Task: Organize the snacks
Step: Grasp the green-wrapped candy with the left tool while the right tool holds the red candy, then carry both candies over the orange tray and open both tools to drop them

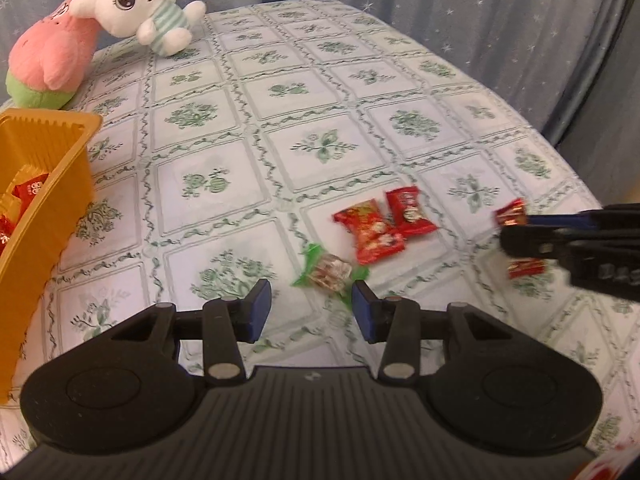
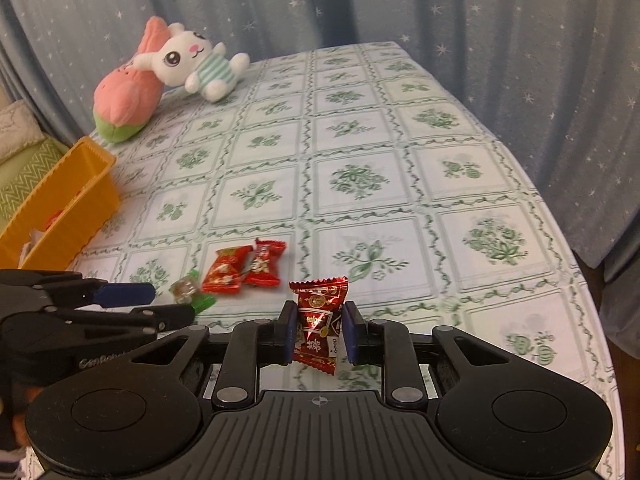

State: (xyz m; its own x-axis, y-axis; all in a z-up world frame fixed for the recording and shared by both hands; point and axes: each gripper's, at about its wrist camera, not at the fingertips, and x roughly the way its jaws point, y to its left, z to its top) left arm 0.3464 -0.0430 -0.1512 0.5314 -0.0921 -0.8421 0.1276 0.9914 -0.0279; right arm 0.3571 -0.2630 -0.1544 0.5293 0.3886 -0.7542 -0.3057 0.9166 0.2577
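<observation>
The right hand-held gripper (image 2: 319,332) grips a dark red foil candy packet (image 2: 319,322) by its sides, raised for carrying. The left hand-held gripper (image 1: 312,310), spread wide, approaches a green-wrapped candy (image 1: 328,274) on the tabletop (image 1: 280,128); the orange plastic basket (image 1: 52,200) waits left.

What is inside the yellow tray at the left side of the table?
In the yellow tray, a few red and gold wrapped candies show near its wall. The tray's wall and the picture edge hide the rest, so no full count is possible.
</observation>
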